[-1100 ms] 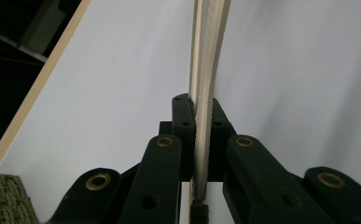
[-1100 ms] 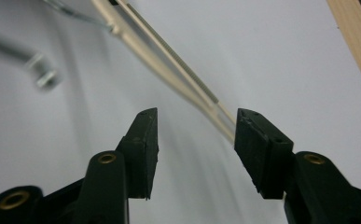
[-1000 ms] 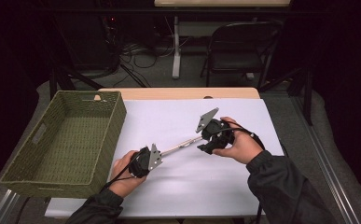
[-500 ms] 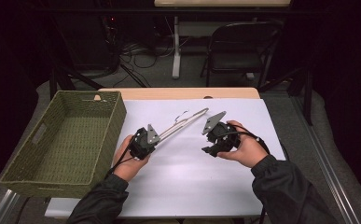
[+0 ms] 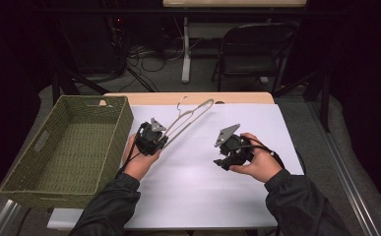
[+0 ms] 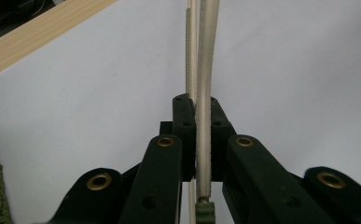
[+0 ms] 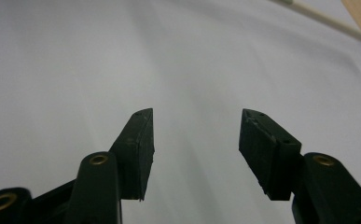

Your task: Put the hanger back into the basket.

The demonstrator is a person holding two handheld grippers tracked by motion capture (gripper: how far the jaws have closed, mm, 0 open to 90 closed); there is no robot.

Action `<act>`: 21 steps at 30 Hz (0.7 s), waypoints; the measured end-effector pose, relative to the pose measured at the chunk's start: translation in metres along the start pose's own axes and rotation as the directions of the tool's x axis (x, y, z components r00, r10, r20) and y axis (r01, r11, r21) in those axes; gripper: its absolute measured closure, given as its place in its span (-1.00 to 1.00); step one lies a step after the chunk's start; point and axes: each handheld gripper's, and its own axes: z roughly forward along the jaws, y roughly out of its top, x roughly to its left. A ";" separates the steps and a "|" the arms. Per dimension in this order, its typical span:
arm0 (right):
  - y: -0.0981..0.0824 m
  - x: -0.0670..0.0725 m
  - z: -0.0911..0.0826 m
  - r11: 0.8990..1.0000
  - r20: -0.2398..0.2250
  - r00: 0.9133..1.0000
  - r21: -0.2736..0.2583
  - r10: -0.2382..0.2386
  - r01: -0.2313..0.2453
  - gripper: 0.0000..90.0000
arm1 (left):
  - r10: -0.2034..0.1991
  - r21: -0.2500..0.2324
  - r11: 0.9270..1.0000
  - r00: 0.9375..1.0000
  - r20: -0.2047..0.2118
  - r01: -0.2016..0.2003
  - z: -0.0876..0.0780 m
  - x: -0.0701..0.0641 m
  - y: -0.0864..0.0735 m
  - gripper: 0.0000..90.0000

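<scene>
- No text, label, brand, number or sign can be read in the high view or in either gripper view.
</scene>
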 end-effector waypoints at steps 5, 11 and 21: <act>-0.006 0.004 0.005 1.000 0.014 1.000 -0.002 0.002 -0.002 -0.04 | -0.059 0.007 0.998 0.998 -0.012 0.059 -0.004 0.006 0.010 0.94; -0.012 0.007 0.007 1.000 0.023 1.000 -0.018 0.003 -0.002 -0.06 | -0.074 0.016 0.997 0.997 -0.009 0.074 -0.008 0.011 0.015 0.94; -0.017 0.008 0.003 0.999 0.027 0.999 -0.019 0.029 -0.029 -0.01 | -0.059 -0.021 0.998 0.998 0.009 0.059 -0.035 0.010 0.025 0.94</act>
